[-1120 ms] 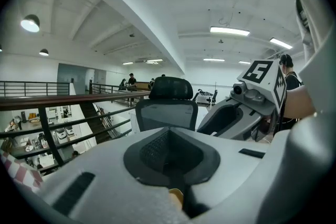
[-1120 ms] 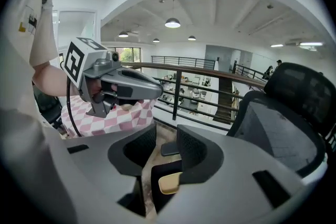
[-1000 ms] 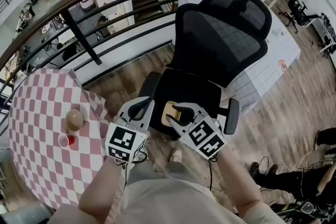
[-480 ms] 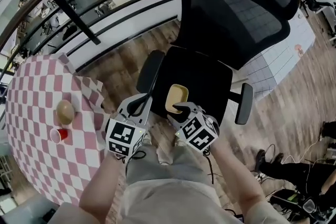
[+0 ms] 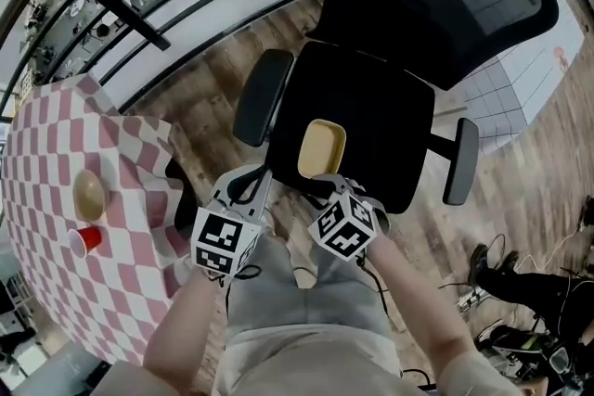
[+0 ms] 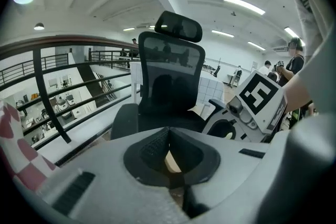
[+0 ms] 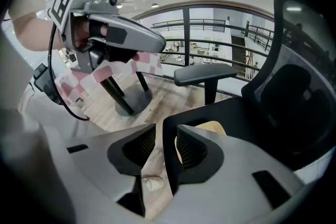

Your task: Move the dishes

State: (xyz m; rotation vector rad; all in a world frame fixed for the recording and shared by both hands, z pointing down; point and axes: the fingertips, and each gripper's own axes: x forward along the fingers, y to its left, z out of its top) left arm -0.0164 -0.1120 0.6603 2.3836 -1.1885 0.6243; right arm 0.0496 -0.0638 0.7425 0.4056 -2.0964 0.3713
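1. Well to the left of the office chair, a round desk wears a draped red-and-white checked cloth. The frame cuts off its left side.
2. On the desk sit a tan rounded piece, which may be a bowl or a dome, and a small red cup.
3. The left gripper is grey plastic with ribbed black pads. It hangs by the chair's front, near one armrest, clenched on nothing.
4. The dish is pale yellow, shallow and a rounded rectangle. It lies on the chair's black seat, its near rim hidden.
5. The right gripper is at the seat's front edge. It is released, its jaws having just been opening, and nothing is between them.
6. The top of the chair's mesh back is cut off.
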